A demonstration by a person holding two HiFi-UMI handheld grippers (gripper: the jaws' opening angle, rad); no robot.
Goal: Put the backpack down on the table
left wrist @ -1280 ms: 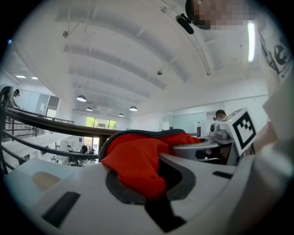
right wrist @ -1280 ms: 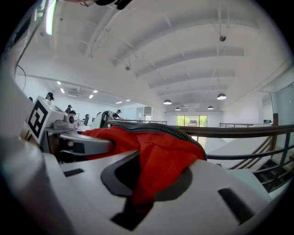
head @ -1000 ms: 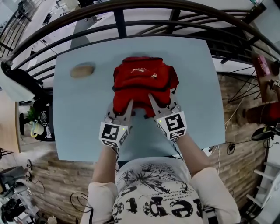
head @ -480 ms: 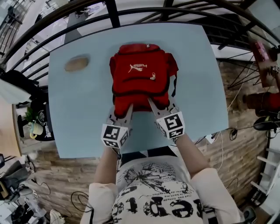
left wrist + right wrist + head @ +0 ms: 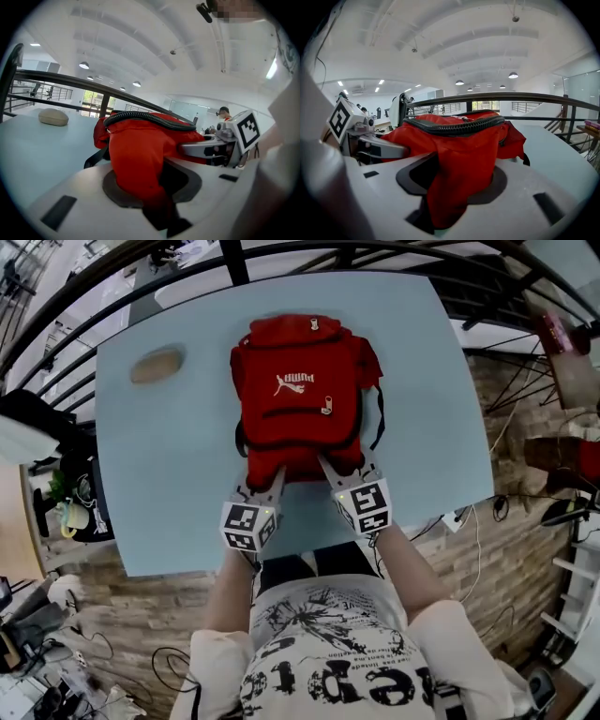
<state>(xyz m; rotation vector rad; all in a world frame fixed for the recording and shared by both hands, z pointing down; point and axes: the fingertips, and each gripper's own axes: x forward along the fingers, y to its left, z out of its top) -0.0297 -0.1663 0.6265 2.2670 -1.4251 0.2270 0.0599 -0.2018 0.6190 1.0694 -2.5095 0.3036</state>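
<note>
The backpack [image 5: 300, 395] has come down flat on the worktop [image 5: 169, 484], near its middle. Both jaws have just been opening: the left gripper [image 5: 262, 482] still pinches red fabric, while the right gripper [image 5: 345, 470] stands loose around it. I think only the release remains.

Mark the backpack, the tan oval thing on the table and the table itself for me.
backpack [image 5: 291, 411]: head view, red front panel just below the white logo.
tan oval object [image 5: 157, 365]: head view, its middle.
table [image 5: 431, 427]: head view, bare top to the right of the backpack.
</note>
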